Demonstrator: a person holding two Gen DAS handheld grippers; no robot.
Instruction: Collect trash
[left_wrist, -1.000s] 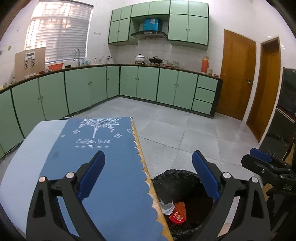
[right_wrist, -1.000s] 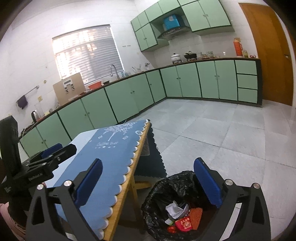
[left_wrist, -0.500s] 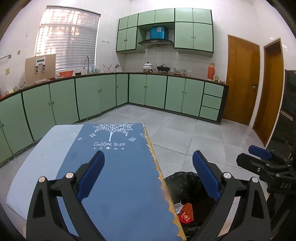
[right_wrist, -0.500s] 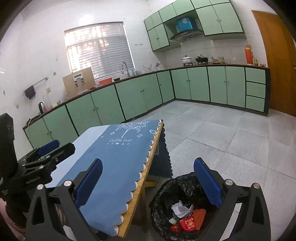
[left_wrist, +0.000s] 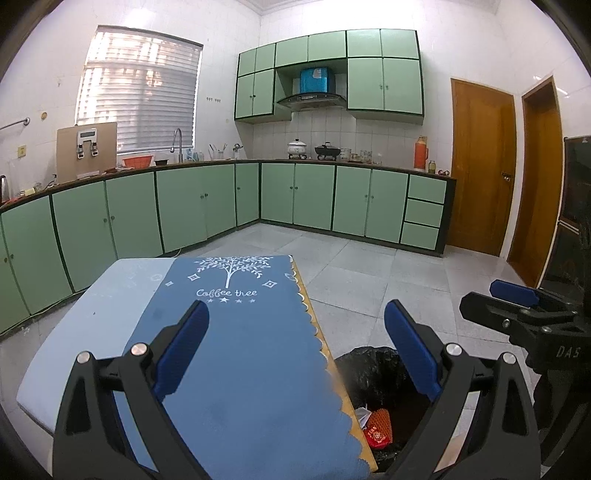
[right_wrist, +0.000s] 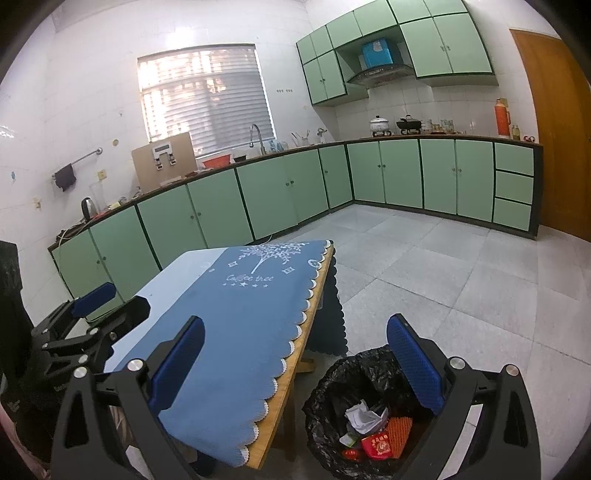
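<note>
A bin lined with a black bag (right_wrist: 332, 402) stands on the floor right of the table; it holds crumpled white paper (right_wrist: 364, 417), a red packet (right_wrist: 375, 445) and an orange ridged piece (right_wrist: 400, 430). The bin also shows in the left wrist view (left_wrist: 369, 369). My left gripper (left_wrist: 295, 350) is open and empty above the blue cloth (left_wrist: 240, 350). My right gripper (right_wrist: 293, 363) is open and empty, above the table edge and the bin. Each gripper shows in the other's view: right (left_wrist: 517, 306), left (right_wrist: 88, 317).
The table (right_wrist: 291, 354) carries a blue "Coffee tree" cloth with a scalloped edge. Green kitchen cabinets (left_wrist: 314, 199) run along the far walls. Wooden doors (left_wrist: 480, 173) stand at the right. Grey tiled floor (right_wrist: 443, 266) lies beyond the bin.
Both grippers have risen and tilted up, so the table and bin sit lower in view. Both stay open and empty. The trash in the bin has not moved.
</note>
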